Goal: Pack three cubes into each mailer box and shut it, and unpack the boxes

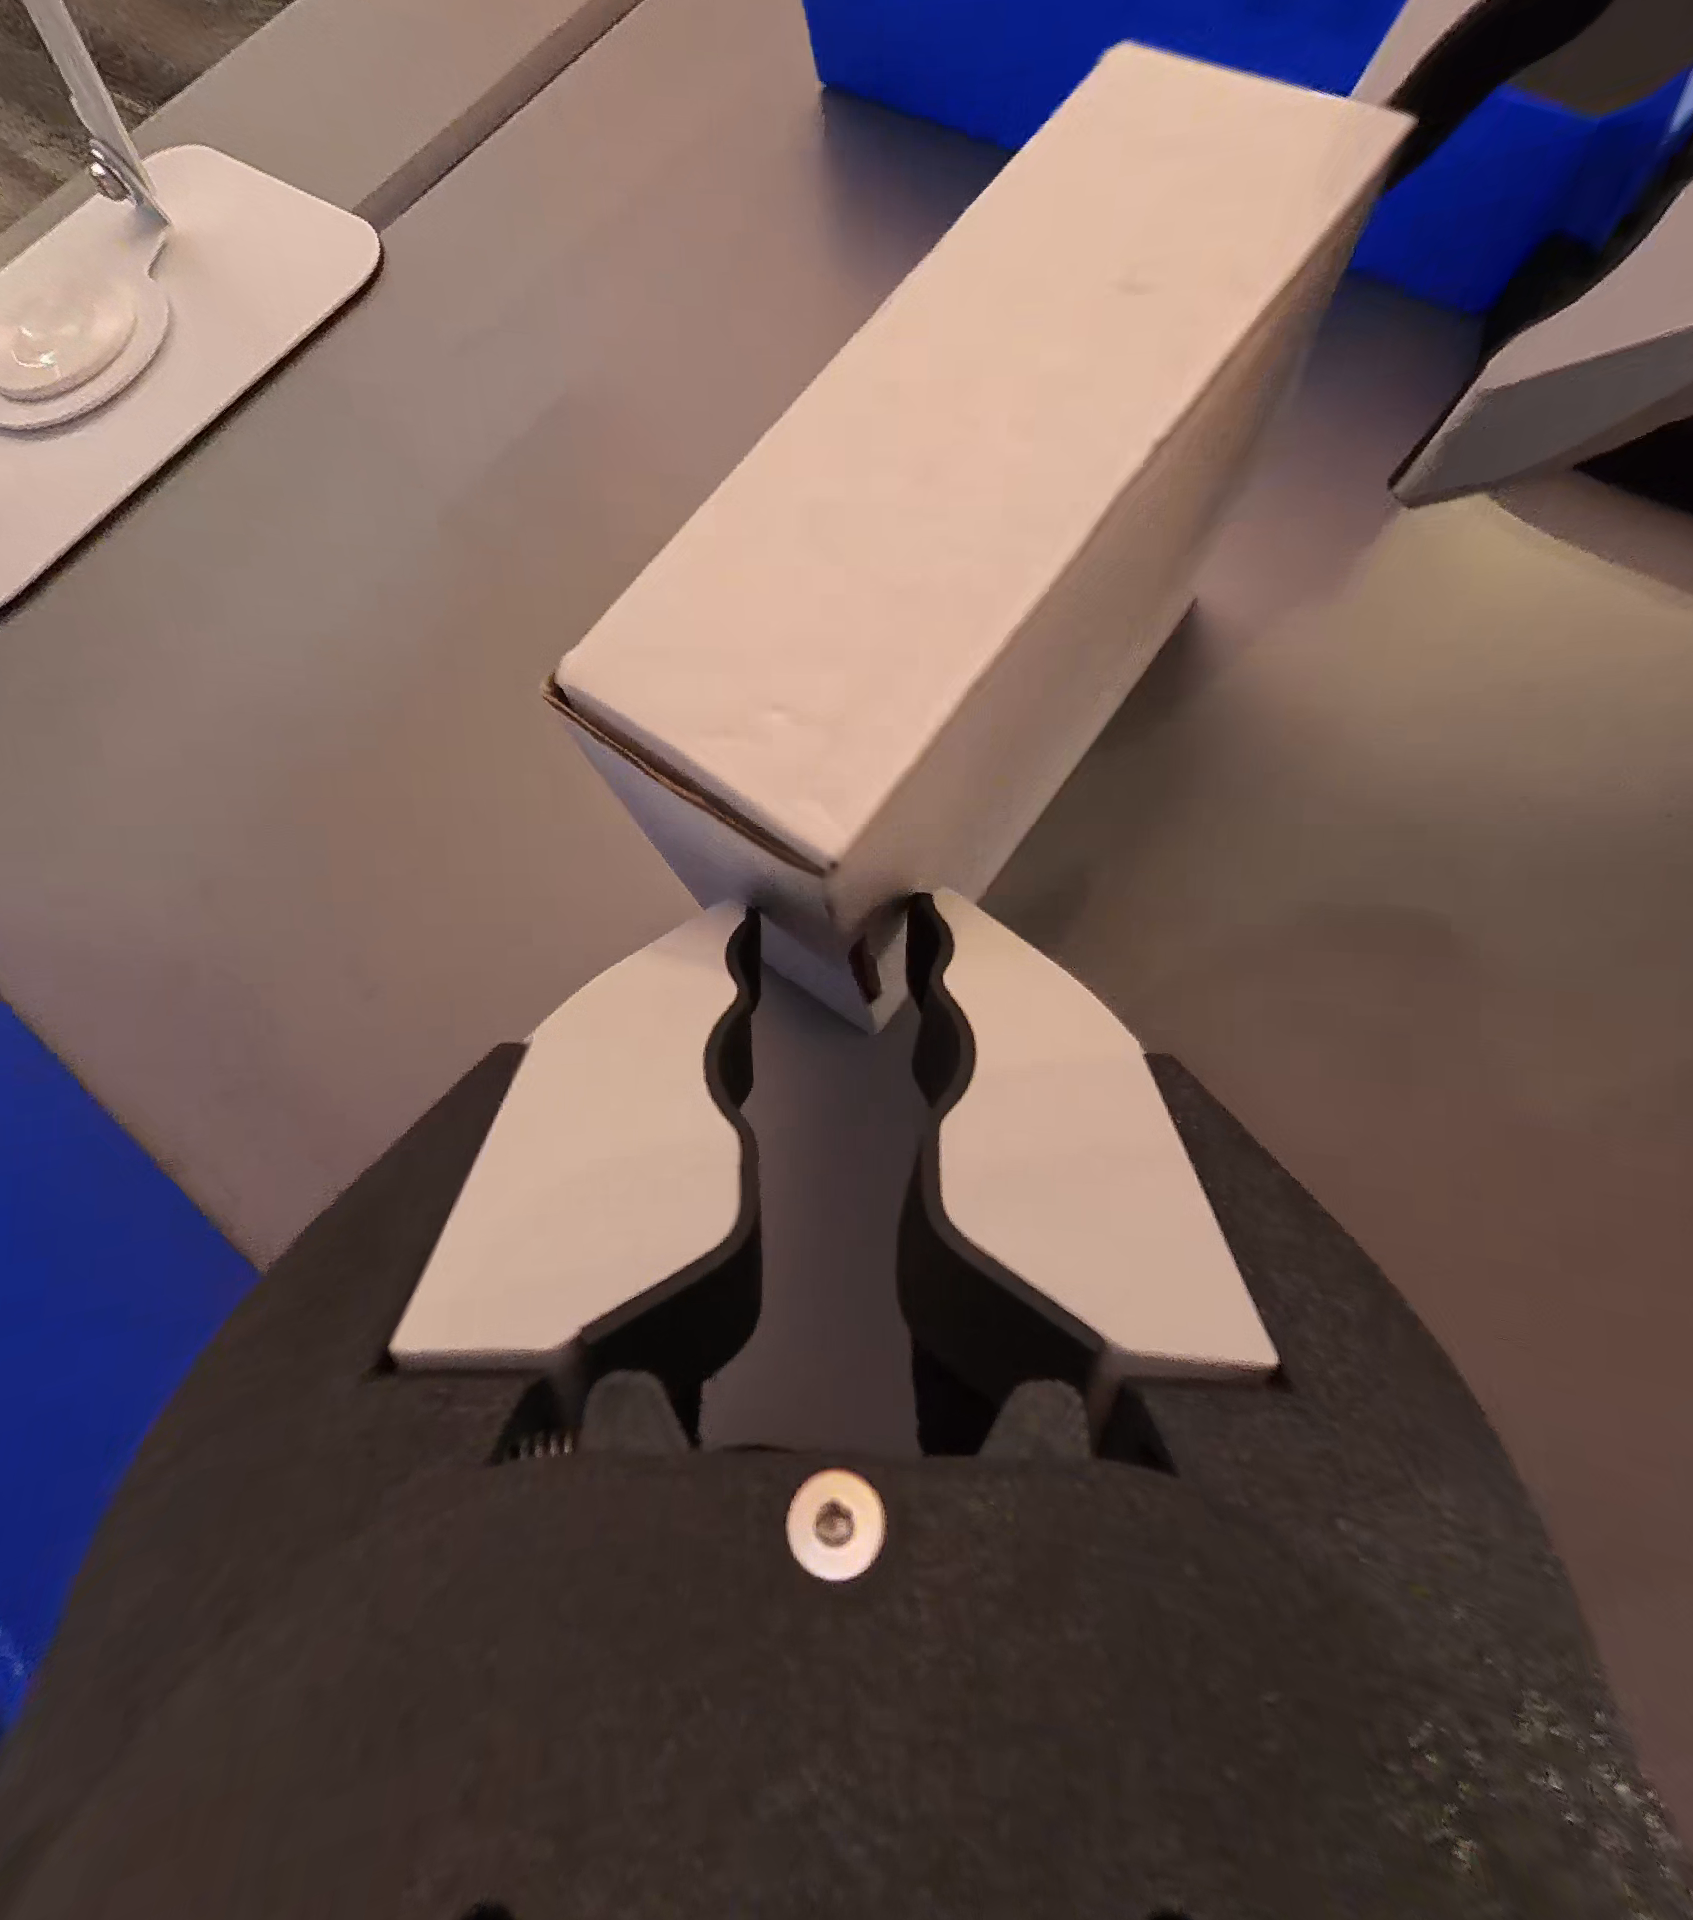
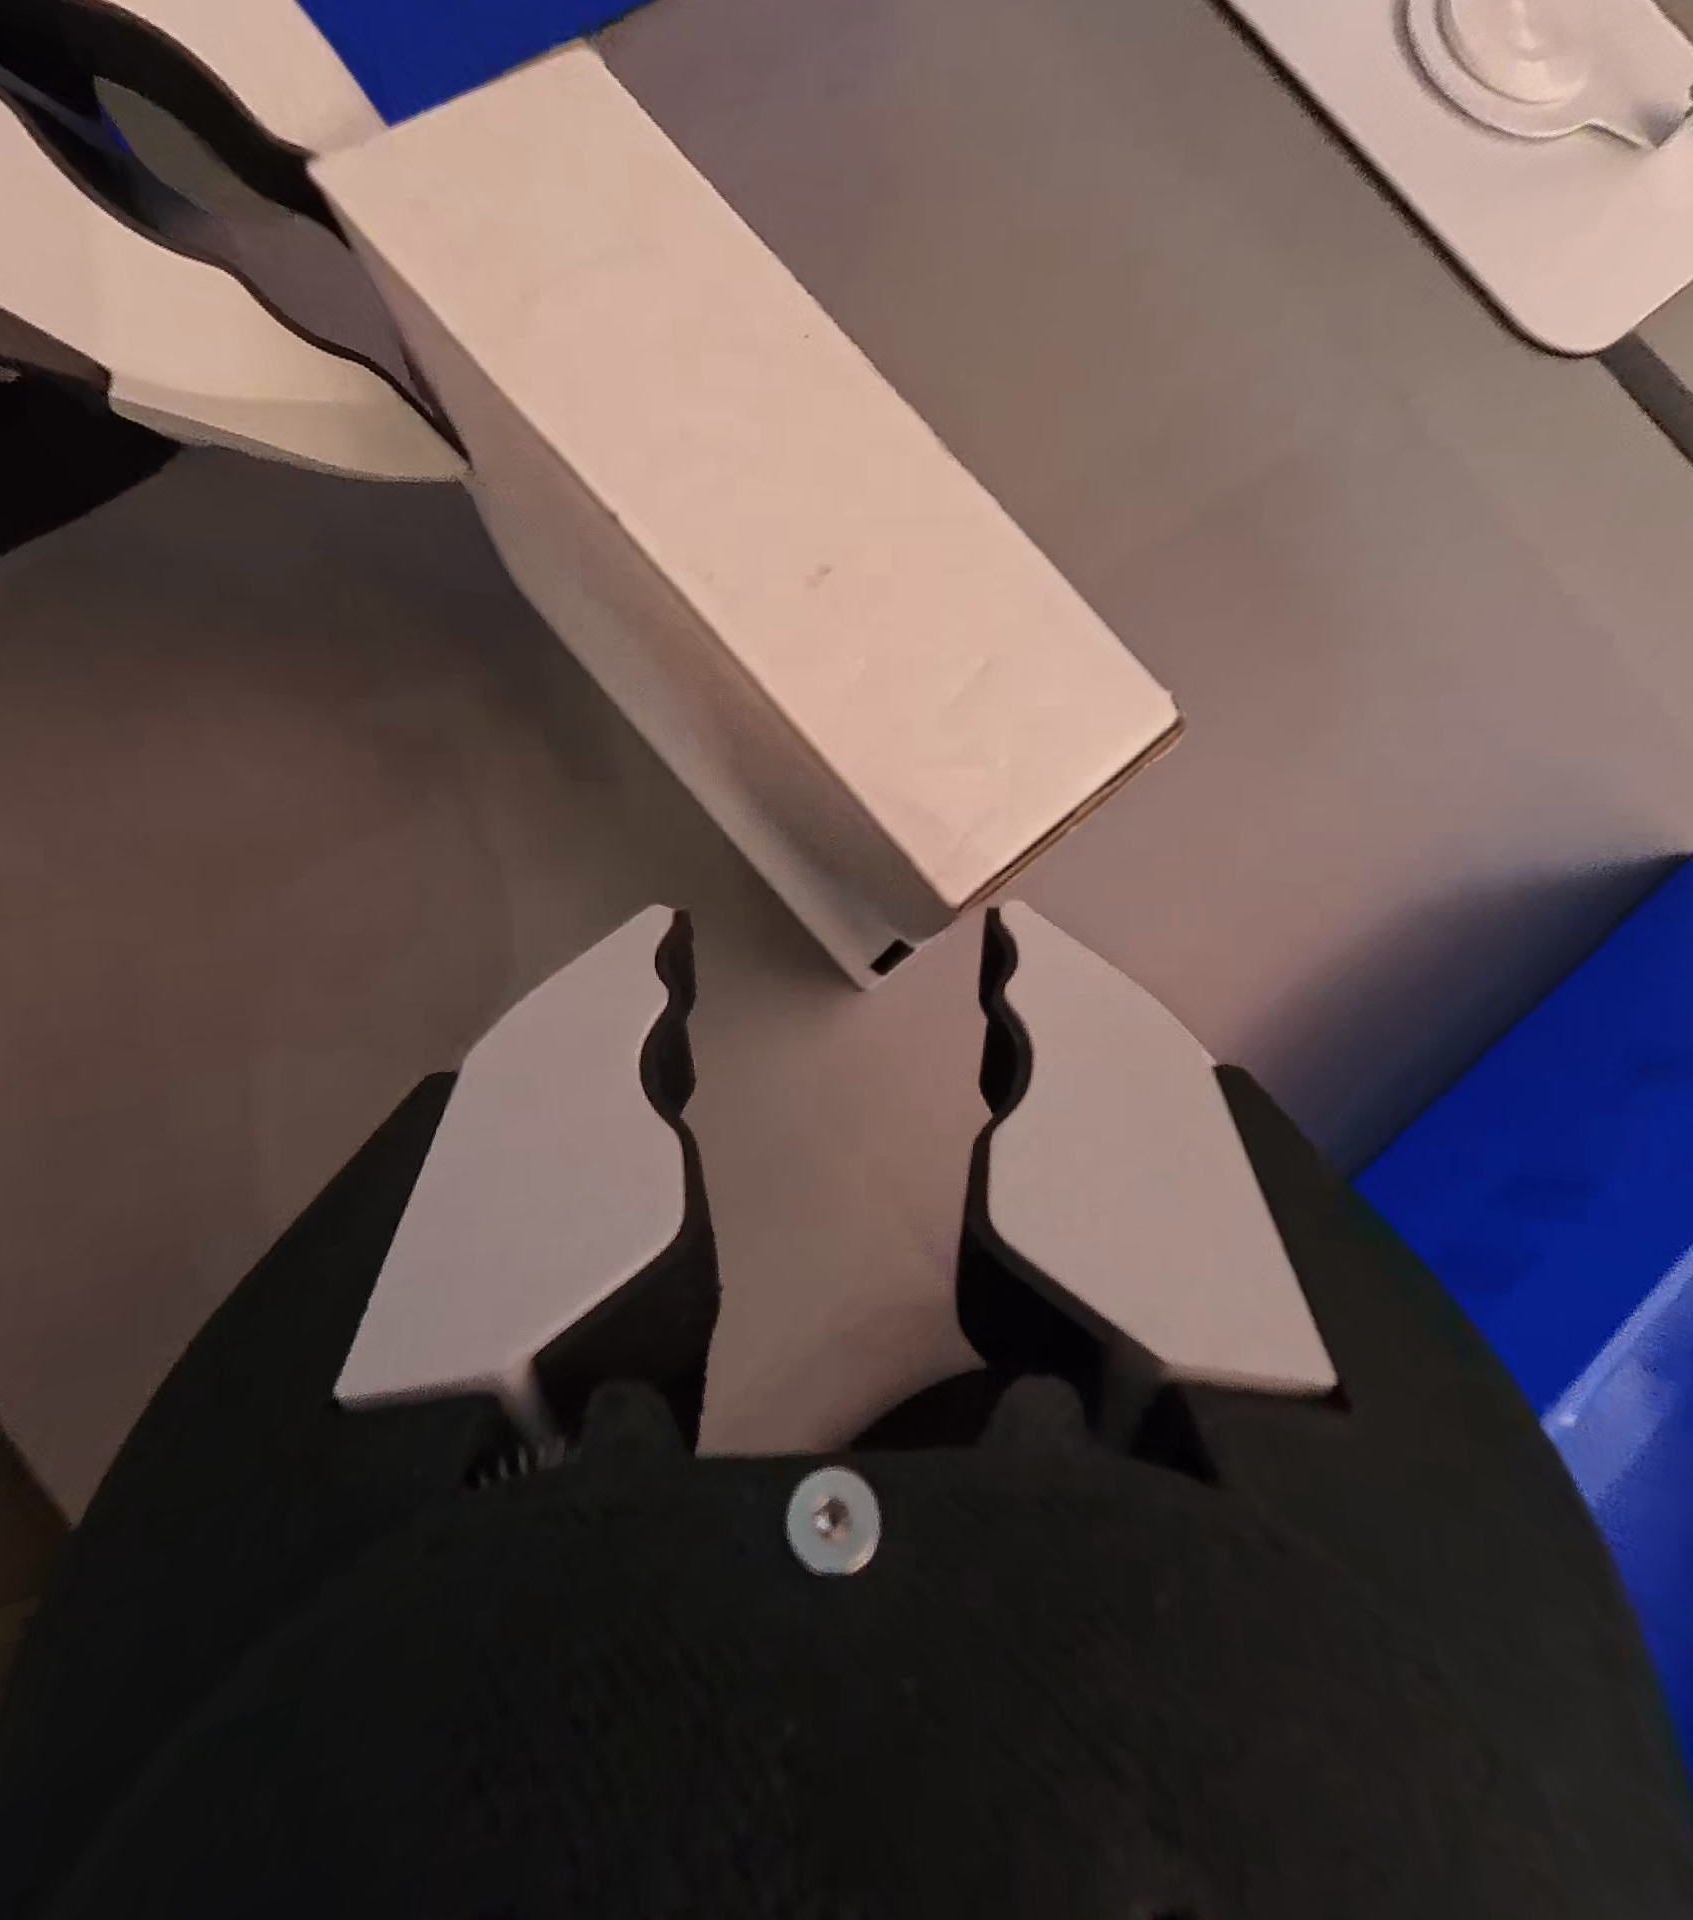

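On the grey table (image 1: 302, 831), closed white mailer box (image 1: 977, 499), left tongs (image 1: 834, 914) clamped on its corner, right tongs (image 2: 837, 920) apart.

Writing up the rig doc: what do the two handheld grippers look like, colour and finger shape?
Both match. The left gripper and right gripper each have a rounded, matte black, grainy-textured body with one silver hex screw at the centre. Two light grey fingers taper toward the tips, with black wavy, scalloped inner pads. A small spring shows at the finger base. No cables or markings are visible.

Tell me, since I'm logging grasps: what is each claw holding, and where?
Left claw pinches the white mailer box at its near bottom corner. Right claw is open, holding nothing.
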The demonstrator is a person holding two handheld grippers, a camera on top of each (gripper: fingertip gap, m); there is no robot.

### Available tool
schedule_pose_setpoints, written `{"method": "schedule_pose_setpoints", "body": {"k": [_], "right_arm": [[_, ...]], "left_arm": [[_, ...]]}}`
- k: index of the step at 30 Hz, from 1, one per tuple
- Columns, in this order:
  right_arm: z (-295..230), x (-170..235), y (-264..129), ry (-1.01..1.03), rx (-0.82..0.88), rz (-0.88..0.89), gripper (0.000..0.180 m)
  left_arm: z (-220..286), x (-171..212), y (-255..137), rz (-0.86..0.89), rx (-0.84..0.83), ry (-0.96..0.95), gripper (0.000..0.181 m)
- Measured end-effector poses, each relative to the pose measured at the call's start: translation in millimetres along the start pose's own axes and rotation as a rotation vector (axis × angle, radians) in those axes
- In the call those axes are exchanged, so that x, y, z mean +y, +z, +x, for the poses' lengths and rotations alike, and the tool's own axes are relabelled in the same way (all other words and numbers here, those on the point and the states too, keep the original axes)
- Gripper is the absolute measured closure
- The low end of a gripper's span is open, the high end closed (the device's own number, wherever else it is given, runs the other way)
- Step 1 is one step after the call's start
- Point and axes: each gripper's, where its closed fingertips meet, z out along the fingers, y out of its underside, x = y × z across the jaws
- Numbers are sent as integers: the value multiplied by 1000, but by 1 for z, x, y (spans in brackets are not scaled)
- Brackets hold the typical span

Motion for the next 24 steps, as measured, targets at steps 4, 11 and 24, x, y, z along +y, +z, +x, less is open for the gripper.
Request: {"method": "schedule_pose_setpoints", "body": {"k": [4, 11, 24], "right_arm": [[16, -9, -4, -51, 37, -6, 114], [3, -64, -7, -406, -112, 104, 93], [8, -45, 51, -615, -318, -321, 113]], "left_arm": [[-9, 2, 9, -5, -36, -7, 139], [-13, -19, 23, 184, 5, -102, 74], [3, -37, 48, 306, 168, 11, 65]]}}
